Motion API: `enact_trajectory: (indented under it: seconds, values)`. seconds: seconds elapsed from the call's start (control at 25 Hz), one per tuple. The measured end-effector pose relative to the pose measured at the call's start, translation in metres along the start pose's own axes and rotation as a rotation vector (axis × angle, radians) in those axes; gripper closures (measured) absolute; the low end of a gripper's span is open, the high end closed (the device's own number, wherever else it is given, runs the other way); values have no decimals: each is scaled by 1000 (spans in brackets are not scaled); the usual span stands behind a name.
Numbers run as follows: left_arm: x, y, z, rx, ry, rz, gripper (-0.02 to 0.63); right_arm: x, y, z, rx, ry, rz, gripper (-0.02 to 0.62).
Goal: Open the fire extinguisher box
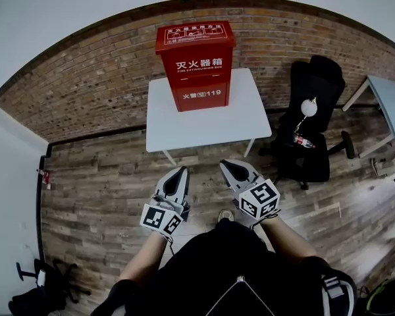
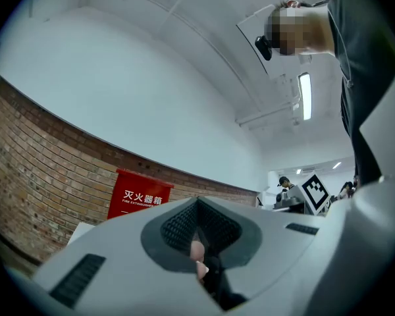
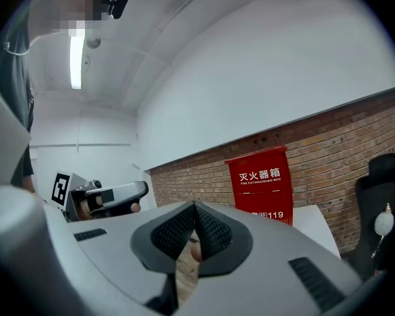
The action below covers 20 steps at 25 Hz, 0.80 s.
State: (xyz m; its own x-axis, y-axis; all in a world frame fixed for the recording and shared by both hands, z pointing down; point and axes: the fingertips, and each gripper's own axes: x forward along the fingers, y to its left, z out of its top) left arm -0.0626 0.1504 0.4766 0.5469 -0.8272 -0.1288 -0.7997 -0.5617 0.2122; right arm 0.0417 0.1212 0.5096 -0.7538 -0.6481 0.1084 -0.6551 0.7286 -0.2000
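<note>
left claw (image 1: 179,175): closed, empty | right claw (image 1: 229,168): closed, empty | both level, side by side

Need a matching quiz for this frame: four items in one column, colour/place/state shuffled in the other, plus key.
Column 1
1. fire extinguisher box
2. table
3. office chair
4. left tool

Column 2
A. shut, holding nothing
B. black, right of the table
C. red, standing on the table
D. white, bearing the box

Pairs: 1-C, 2-D, 3-B, 4-A
</note>
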Motion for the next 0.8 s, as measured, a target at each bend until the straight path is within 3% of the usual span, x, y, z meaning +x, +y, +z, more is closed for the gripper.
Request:
enact_trajectory:
  seconds: [0.4, 0.6, 0.8]
  values:
    - [59, 8, -5, 39, 20, 97, 557, 24, -52, 6, 41, 28, 181, 577]
    - [74, 20, -15, 36, 58, 101, 557, 39, -65, -1, 139, 19, 215, 577]
    - [106, 48, -11, 29, 43, 76, 557, 64, -91, 10, 153, -19, 186, 577]
